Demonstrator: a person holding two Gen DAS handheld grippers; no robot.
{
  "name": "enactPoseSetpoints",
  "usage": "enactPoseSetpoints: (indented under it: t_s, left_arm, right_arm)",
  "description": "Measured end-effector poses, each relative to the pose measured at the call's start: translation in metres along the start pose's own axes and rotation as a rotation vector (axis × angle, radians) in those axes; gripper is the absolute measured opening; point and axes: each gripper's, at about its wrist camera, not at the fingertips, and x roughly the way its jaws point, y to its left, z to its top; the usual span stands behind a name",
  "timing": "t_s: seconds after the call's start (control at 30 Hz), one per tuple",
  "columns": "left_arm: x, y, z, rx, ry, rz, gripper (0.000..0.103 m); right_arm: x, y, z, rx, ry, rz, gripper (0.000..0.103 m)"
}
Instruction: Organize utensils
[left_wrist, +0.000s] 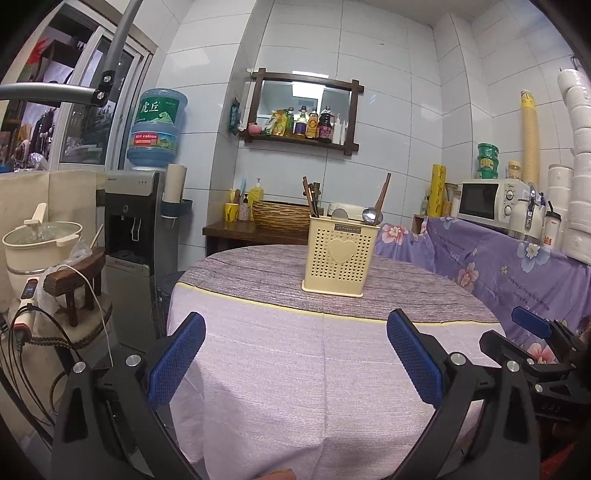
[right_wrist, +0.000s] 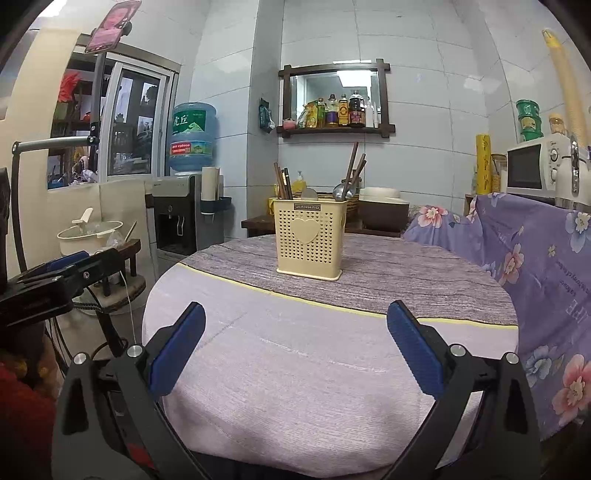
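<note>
Beside holder (left_wrist: 338, 254) — floral cloth (left_wrist: 498, 266)

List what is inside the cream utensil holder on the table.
The utensil holder holds dark chopsticks on one side, metal spoons and wooden handles on the other. Their lower ends are hidden by its walls.

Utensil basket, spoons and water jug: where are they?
Utensil basket (left_wrist: 338, 254), left wrist view, on its heart front.
Spoons (right_wrist: 341, 192), right wrist view, on a metal bowl.
Water jug (left_wrist: 157, 125), left wrist view, on its label.
</note>
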Motion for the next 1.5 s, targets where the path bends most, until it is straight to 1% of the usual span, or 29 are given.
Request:
enactPoseSetpoints:
  t_s: [0.3,1.5]
  left_arm:
    - [-0.0024,-0.0015,-0.0005,0.005,-0.009,-0.009,0.098]
    - [0.0017,-0.0039,-0.0028,0.026,0.008,-0.023,0.098]
  right_arm:
    - [0.0006,-0.0006,0.0,0.003,0.005,0.001,0.097]
    - [0.0049,0.0027,-0.0016,0.013,0.023,-0.002,0.097]
